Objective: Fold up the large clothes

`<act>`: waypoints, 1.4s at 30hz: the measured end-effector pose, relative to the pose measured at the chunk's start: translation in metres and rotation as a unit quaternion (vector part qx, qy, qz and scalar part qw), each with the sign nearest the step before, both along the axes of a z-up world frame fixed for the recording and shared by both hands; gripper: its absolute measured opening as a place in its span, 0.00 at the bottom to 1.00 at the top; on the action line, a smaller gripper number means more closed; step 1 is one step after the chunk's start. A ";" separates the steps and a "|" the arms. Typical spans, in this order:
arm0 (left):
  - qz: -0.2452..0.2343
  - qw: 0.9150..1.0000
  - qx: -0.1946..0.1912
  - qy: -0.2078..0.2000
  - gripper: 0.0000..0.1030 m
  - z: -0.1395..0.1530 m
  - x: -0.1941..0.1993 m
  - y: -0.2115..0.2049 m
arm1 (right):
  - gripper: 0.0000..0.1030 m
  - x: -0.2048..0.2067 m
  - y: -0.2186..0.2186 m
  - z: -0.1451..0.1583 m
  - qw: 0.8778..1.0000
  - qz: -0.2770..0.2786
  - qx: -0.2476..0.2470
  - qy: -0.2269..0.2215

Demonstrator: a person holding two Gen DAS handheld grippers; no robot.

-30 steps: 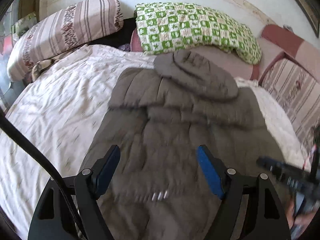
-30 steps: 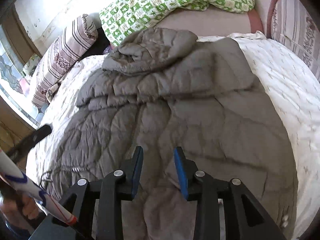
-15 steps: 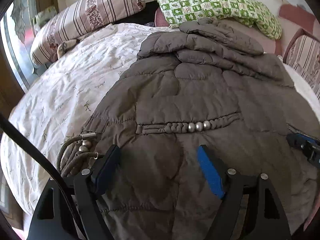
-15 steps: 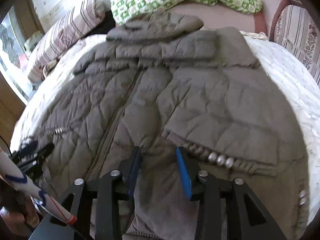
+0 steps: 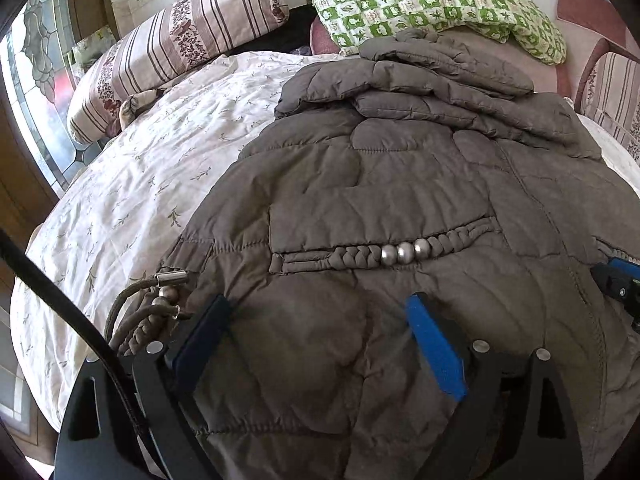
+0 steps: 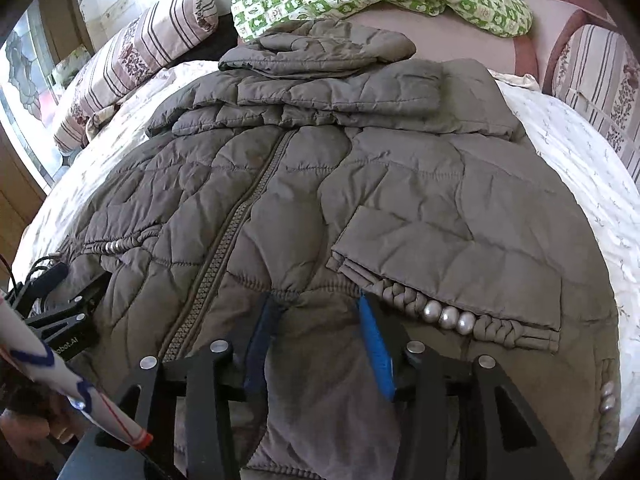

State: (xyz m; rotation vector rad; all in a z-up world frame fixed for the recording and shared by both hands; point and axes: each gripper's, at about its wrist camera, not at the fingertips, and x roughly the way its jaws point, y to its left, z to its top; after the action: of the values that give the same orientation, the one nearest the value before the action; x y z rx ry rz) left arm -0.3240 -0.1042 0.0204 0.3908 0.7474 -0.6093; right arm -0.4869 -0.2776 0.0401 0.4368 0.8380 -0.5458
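Observation:
A large grey-brown quilted hooded jacket (image 5: 380, 184) lies front up on the bed, sleeves folded across the chest, hood at the far end; it also shows in the right wrist view (image 6: 280, 184). My left gripper (image 5: 320, 320) is open, low over the jacket's left hem, below a braided pocket trim with three silver beads (image 5: 404, 252). My right gripper (image 6: 316, 316) is open, its blue pads straddling a ridge of fabric right of the zip (image 6: 224, 248). The left gripper also appears in the right wrist view (image 6: 68, 296), and the right gripper's tip in the left wrist view (image 5: 618, 276).
The bed has a cream floral cover (image 5: 132, 184). A striped pillow (image 5: 172, 44) and a green checked blanket (image 5: 432, 0) lie at the head. A drawcord with metal ends (image 5: 160, 296) hangs at the jacket's left hem. A striped cushion (image 6: 600, 80) is at right.
Both grippers have dropped down and pulled back toward the jacket's hem, which now fills the views. The right gripper's jaws now stand wider apart.

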 end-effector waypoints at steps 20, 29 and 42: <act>-0.001 1.000 0.003 0.008 0.92 -0.001 0.001 0.000 | 0.51 0.001 0.002 0.000 1.000 0.002 -0.005 0.003; 0.004 1.000 -0.001 0.011 0.96 -0.004 0.001 0.003 | 0.53 0.000 0.003 0.000 1.000 0.003 -0.009 0.005; -0.014 1.000 0.000 -0.023 0.96 0.013 -0.019 0.031 | 0.56 -0.007 0.037 0.021 0.999 0.022 -0.036 -0.029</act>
State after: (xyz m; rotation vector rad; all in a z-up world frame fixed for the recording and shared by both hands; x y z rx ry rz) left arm -0.3428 -0.0729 0.0329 0.4148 0.6987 -0.6252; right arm -0.4941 -0.2411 0.0611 0.3659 0.7676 -0.5191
